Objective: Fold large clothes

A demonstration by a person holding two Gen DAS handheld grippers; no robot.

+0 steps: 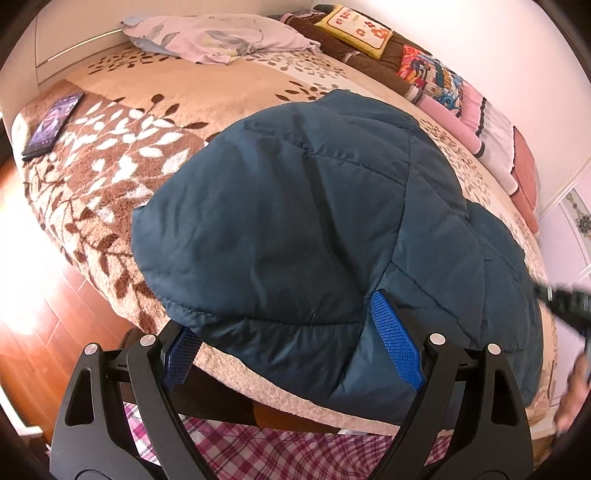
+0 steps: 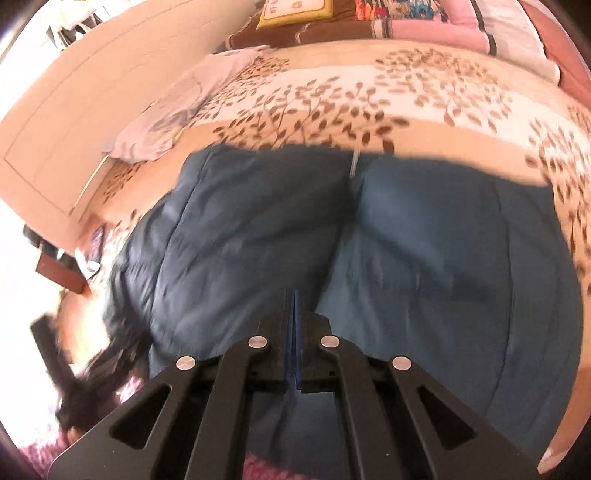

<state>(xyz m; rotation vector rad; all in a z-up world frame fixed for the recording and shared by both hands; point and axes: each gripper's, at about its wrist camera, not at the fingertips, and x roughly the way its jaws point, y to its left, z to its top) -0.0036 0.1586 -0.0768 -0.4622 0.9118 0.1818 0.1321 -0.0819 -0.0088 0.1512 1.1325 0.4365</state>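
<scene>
While the dark blue quilted jacket (image 1: 295, 229) is spread over the leaf-patterned bedspread (image 1: 110, 177), its near hem is straddled by the left gripper (image 1: 291, 339), fingers parted, and the right gripper (image 2: 294, 314) is seen pressed closed above it.

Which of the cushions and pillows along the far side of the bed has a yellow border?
The square cushion lying on the brown blanket: cream face with orange flowers, yellow edging. The lilac floral pillow and the cartoon-print cushion have none.

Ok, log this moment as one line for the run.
task: fold large clothes | blue padded jacket folded on bed | left gripper open around jacket's near edge | right gripper shut, above jacket
</scene>
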